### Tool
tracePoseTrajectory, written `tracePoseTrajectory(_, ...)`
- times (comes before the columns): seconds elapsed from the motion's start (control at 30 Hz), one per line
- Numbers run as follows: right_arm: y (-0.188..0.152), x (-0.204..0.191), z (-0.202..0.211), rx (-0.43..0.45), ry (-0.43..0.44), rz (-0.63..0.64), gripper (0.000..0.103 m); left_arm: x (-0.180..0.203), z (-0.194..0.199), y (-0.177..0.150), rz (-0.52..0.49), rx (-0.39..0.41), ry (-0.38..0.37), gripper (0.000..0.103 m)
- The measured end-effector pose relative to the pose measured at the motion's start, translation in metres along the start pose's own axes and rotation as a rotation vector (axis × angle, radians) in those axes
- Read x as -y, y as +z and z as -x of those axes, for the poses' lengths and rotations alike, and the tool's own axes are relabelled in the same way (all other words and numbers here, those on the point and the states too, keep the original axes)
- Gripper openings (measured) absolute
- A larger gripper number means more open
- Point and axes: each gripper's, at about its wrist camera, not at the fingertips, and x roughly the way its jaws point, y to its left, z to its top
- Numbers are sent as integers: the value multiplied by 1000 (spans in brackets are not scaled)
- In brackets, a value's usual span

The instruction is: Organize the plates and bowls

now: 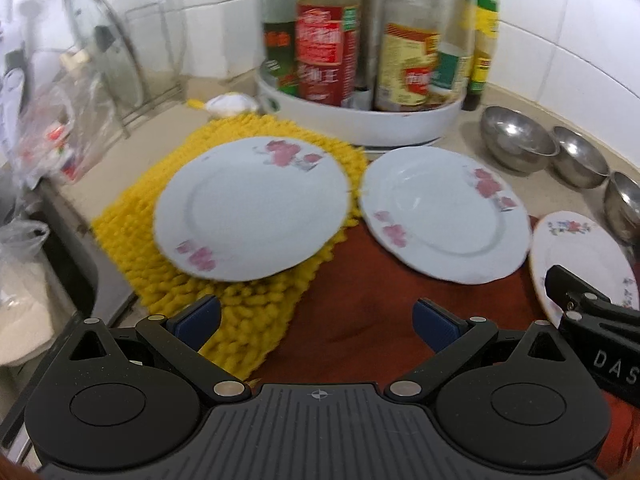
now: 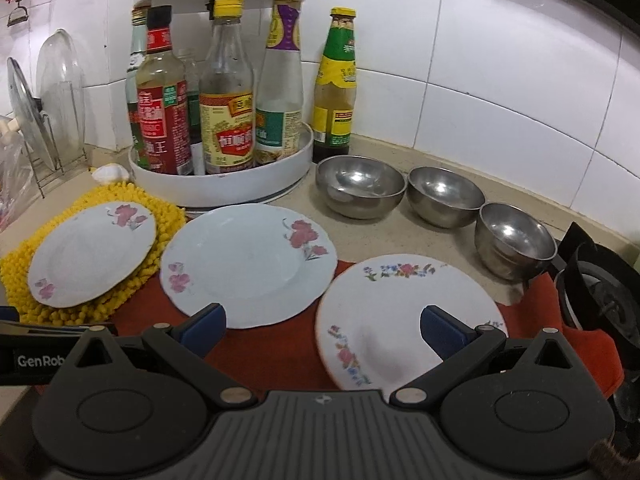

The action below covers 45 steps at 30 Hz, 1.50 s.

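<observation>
Porcelain lies in a row on the counter: the small flowered plate [image 2: 404, 320] sits directly ahead of the right gripper [image 2: 322, 326], its near rim between the spread, empty fingers. Left gripper [image 1: 316, 322], likewise spread and empty, faces the gap between the two pink-flowered plates [image 1: 252, 208], so the right hand is nearer a plate.

Even, soft indoor light; left-wrist view motion-blurred, right-wrist view sharper; highlights glint on steel bowls [image 2: 360, 188]; fisheye bending and dark corners at frame edges.
</observation>
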Motion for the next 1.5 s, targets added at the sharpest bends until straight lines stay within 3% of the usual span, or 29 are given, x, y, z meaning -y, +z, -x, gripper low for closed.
tracePoseTrajectory(0.2,-2,41,-7,-12,-52,-19,100,32,-6,-3,-112,-5,-141,103)
tracePoseTrajectory(0.47,-14,118,-16,-67,-170,-110,100,99,-13,-9,-283,-45,-387,102)
tracePoseTrajectory(0.57,-14,134,-21,-64,-153,-109,100,118,-25,-9,-312,-87,-450,101)
tracePoseTrajectory(0.77,-9,147,-47,-104,-57,-79,98,152,-44,-8,-380,-129,-458,100)
tracePoseTrajectory(0.9,-7,156,-70,-150,58,-84,94,161,-54,-3,-401,-147,-449,100)
tracePoseTrajectory(1.1,-3,167,-103,-222,200,-108,81,179,-70,7,-427,-151,-419,101)
tracePoseTrajectory(1.37,1,174,-111,-233,281,-121,78,189,-76,11,-453,-139,-382,103)
tracePoseTrajectory(1.43,2,176,-108,-234,308,-131,68,190,-75,11,-456,-141,-378,103)
tracePoseTrajectory(1.5,2,175,-106,-238,316,-138,68,191,-75,11,-462,-139,-374,103)
